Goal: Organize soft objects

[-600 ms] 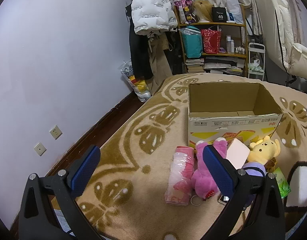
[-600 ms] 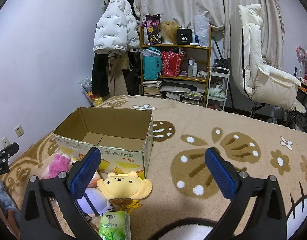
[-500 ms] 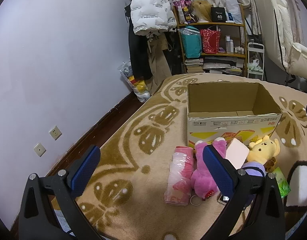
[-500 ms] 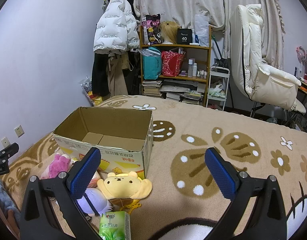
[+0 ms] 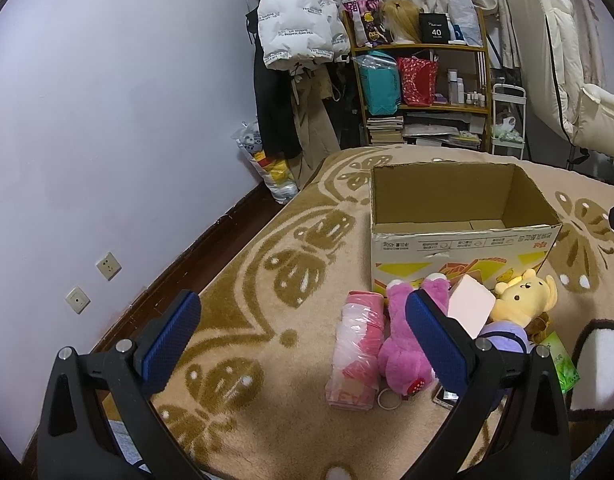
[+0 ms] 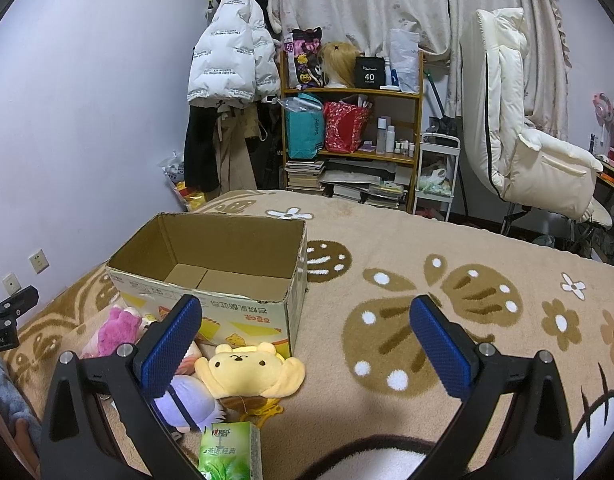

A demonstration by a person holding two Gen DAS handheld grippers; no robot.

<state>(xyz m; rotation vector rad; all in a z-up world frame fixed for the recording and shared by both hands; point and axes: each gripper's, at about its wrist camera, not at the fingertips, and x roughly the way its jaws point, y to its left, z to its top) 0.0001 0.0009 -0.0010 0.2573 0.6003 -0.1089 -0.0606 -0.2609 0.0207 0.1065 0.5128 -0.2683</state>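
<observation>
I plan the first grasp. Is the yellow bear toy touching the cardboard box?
Cannot tell. In the right wrist view the yellow bear toy lies just before the cardboard box, overlapping its base; neither a gap nor contact shows plainly.

Both fisheyes sharp, no motion blur. Dim, cool indoor light from overhead. Soft shadows on the rug just beside the cardboard box [image 5: 459, 240] and under the plush toys in front of it. No glare; the wall left of the box is evenly lit lavender. Heavy barrel distortion: the shelf behind the box bows, corners vignette black.
</observation>
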